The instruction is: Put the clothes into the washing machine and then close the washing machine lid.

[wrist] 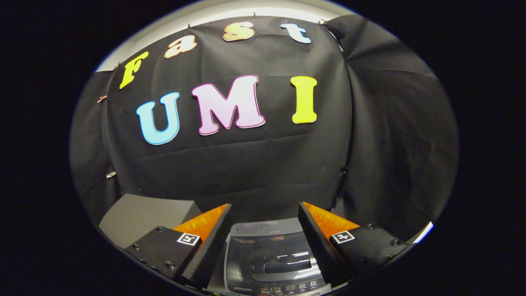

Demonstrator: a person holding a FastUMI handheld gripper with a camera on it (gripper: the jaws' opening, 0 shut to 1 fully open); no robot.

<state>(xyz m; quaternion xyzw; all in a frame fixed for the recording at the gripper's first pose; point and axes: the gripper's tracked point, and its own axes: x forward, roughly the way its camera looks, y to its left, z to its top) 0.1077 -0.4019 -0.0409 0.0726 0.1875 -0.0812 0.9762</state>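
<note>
In the gripper view, the gripper (265, 213) hangs with its fingers spread wide apart, holding nothing. Between and below them sits the washing machine (271, 259), its dark glossy lid (269, 257) lying flat. A grey box (144, 216) stands just beside the left finger, against the black cloth wall (254, 164).

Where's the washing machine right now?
In the gripper view, the washing machine sits low between the open gripper fingers, in front of the black cloth wall, with a grey box to its left.
</note>
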